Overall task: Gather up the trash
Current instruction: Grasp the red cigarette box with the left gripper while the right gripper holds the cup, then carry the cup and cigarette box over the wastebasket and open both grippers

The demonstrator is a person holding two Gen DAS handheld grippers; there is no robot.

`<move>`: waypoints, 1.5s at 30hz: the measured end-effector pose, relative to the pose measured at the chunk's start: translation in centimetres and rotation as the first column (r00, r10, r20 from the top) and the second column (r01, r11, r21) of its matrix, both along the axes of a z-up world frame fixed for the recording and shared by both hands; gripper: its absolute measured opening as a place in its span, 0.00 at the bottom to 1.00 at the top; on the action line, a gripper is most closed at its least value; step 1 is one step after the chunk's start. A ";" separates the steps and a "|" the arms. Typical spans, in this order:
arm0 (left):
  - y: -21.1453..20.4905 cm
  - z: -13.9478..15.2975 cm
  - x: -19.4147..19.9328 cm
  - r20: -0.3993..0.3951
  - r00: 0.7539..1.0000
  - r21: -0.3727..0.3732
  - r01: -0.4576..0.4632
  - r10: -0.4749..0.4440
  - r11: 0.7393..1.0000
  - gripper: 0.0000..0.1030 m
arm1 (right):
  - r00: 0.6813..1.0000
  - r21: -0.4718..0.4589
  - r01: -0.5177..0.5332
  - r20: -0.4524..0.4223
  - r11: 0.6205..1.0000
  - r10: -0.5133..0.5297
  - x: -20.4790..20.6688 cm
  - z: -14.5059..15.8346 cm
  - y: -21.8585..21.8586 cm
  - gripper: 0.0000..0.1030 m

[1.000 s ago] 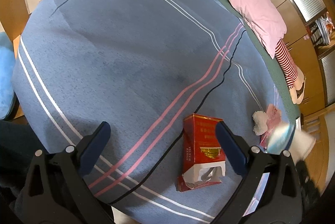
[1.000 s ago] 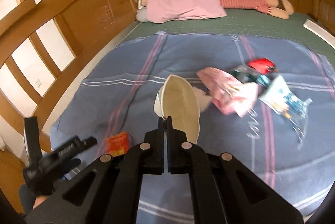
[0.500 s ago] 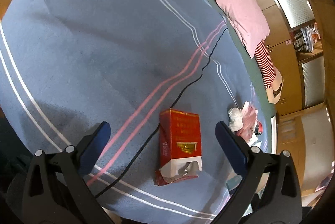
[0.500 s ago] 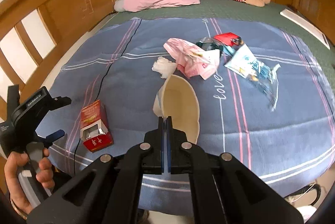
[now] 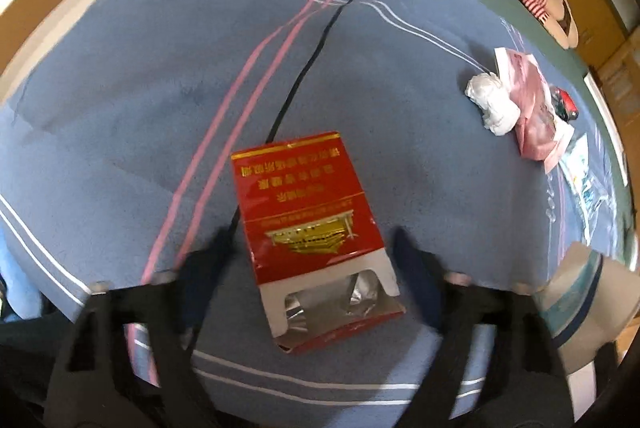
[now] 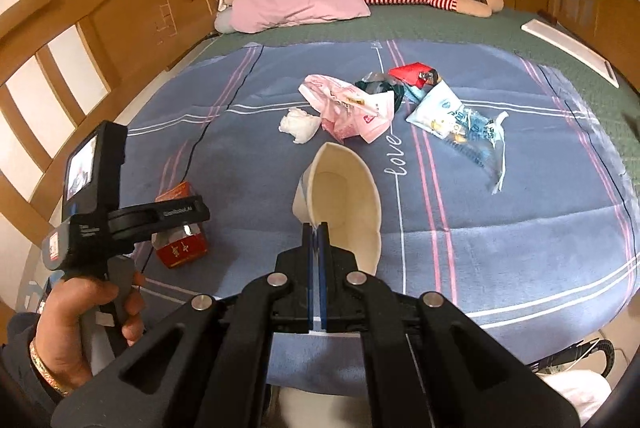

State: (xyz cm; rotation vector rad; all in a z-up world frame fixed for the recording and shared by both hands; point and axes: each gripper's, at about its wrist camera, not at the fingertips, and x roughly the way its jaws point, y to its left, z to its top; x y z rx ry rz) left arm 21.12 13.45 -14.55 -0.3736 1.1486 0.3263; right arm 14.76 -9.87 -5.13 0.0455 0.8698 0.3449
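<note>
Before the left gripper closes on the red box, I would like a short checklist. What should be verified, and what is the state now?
1. Red box lies between the left gripper fingers: ok.
2. Jaws, which have just been closing, press on the box: not ok, gaps show on both sides.
3. Box lies flat on the blue blanket: ok.
4. Right gripper is shut on the paper bowl: ok.
5. Bowl empty, ready to receive: ok.

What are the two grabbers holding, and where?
The right gripper pinches the paper bowl by its near rim. The left gripper, jaws just closing, straddles the red pack without gripping it.
</note>
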 end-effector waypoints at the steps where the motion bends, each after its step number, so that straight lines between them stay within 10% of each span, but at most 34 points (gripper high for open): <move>1: -0.2 0.1 -0.1 0.004 1.000 0.014 0.010 -0.010 1.000 0.63 | 1.000 0.002 -0.001 0.005 1.000 0.001 -0.1 0.0 0.0 0.03; 16: -1.0 5.9 -4.2 0.270 0.959 0.125 0.049 -0.081 0.991 0.61 | 0.999 0.033 0.033 -0.010 0.999 -0.032 -0.2 -0.8 -0.1 0.03; 30: -4.1 6.9 -8.4 0.355 0.913 0.133 0.163 -0.201 0.978 0.61 | 0.979 0.049 0.100 0.171 0.994 -0.107 -8.7 8.3 -11.5 0.03; 45: -12.2 6.8 -15.2 0.413 0.846 0.010 0.366 -0.337 0.931 0.61 | 0.995 -0.111 -0.019 -0.097 0.994 0.008 -15.3 1.5 -17.5 0.13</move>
